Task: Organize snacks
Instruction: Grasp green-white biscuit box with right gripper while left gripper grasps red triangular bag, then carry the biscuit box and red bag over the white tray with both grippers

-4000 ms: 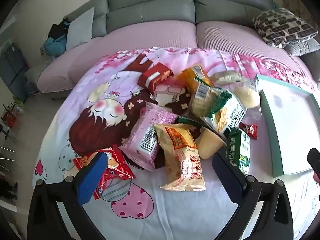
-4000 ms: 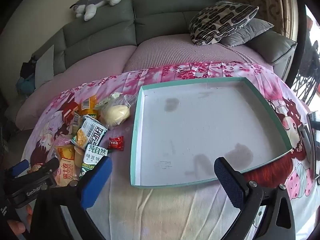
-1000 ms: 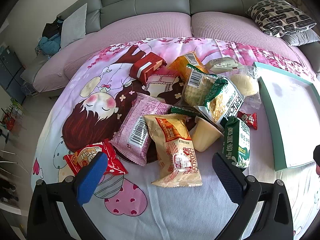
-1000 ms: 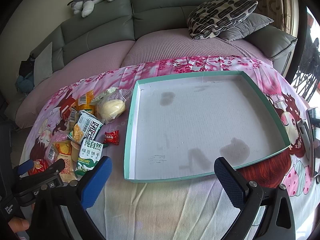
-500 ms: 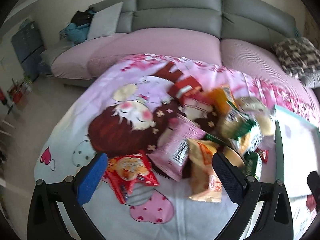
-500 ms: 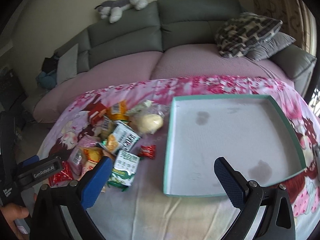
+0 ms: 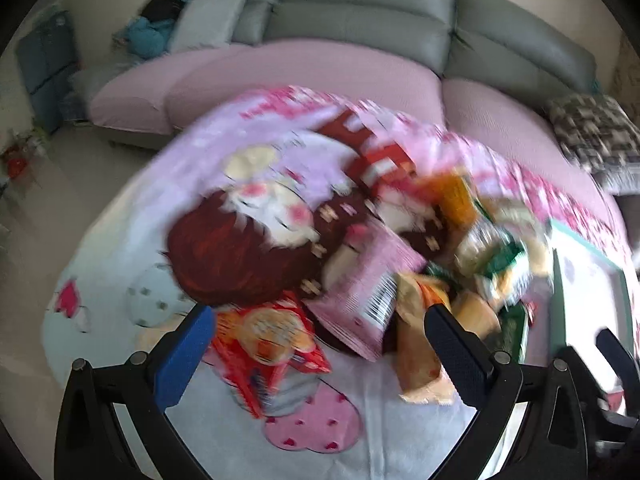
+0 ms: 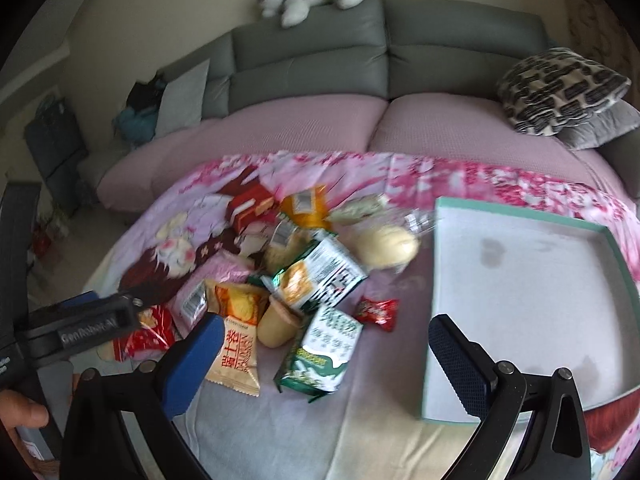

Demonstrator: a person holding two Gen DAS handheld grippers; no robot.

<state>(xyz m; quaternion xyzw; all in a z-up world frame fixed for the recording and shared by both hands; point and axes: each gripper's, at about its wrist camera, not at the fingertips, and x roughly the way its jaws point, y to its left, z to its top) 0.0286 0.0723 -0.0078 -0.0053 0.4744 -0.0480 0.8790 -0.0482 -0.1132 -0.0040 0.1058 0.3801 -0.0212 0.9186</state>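
Nothing is sitting in the tray (image 8: 532,292) — the task is looking barely started, with every snack lying in a pile on the cartoon-print cloth (image 8: 304,432), left of the tray.

Left to right, relative to the tray:
- Left gripper (image 7: 316,346) is hovering over the far end of the pile, jaws spread wide and holding nothing; the red packet (image 7: 266,334) is lying between its fingers. This view is motion-blurred, so contact is not resolving.
- Pink packet (image 7: 366,300) and tan biscuit pack (image 8: 236,344) are lying mid-pile, well apart from the tray.
- Pudding cup (image 8: 276,322), green-and-white biscuit pack (image 8: 322,356) and the larger green-and-white bag (image 8: 316,276) are sitting nearer the tray.
- Small red candy (image 8: 376,312) and the bun in clear wrap (image 8: 386,250) are lying just beside the tray's left wall.
- Right gripper (image 8: 322,358) is hanging above the green-and-white biscuit pack, also gaping and empty.

Remaining, as I'm judging it — picking and placing the whole pile, one item at a time.
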